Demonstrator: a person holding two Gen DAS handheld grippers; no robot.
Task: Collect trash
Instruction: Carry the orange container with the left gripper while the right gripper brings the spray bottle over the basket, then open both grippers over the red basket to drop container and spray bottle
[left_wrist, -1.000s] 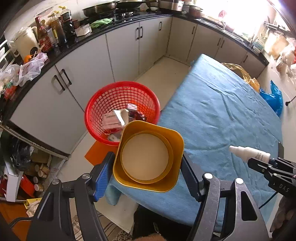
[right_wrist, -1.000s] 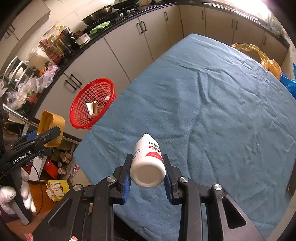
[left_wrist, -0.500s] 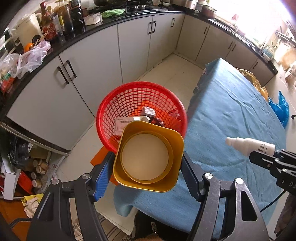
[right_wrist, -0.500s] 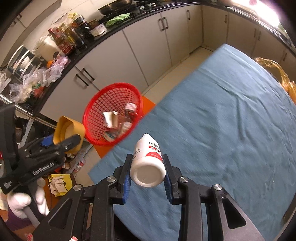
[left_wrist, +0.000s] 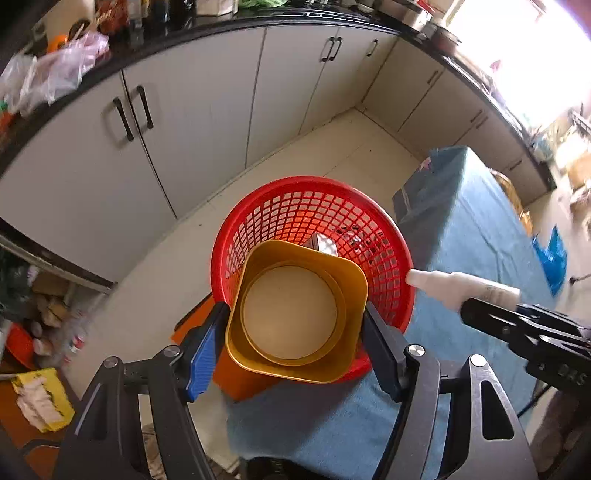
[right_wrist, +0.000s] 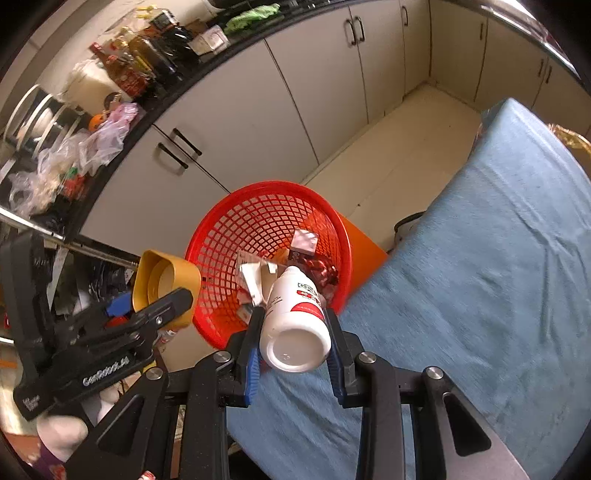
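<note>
My left gripper (left_wrist: 295, 332) is shut on a yellow square cup (left_wrist: 295, 314), held over the near rim of the red mesh basket (left_wrist: 306, 206). The basket stands on the floor beside the table and holds several scraps of trash (right_wrist: 303, 242). My right gripper (right_wrist: 293, 332) is shut on a white bottle with a red label (right_wrist: 295, 317), its neck pointing over the basket (right_wrist: 229, 229). The bottle (left_wrist: 458, 286) and right gripper also show in the left wrist view at the basket's right rim. The yellow cup (right_wrist: 166, 280) shows left of the basket in the right wrist view.
A table under a blue cloth (right_wrist: 498, 277) lies to the right. White kitchen cabinets (left_wrist: 192, 122) with a cluttered black counter (right_wrist: 122, 92) run behind the basket. An orange board (right_wrist: 364, 247) lies under the basket. Clutter sits on the floor at left (left_wrist: 37, 395).
Both grippers have moved left off the table toward the basket. The cup and the bottle now hang over its rim, still held.
</note>
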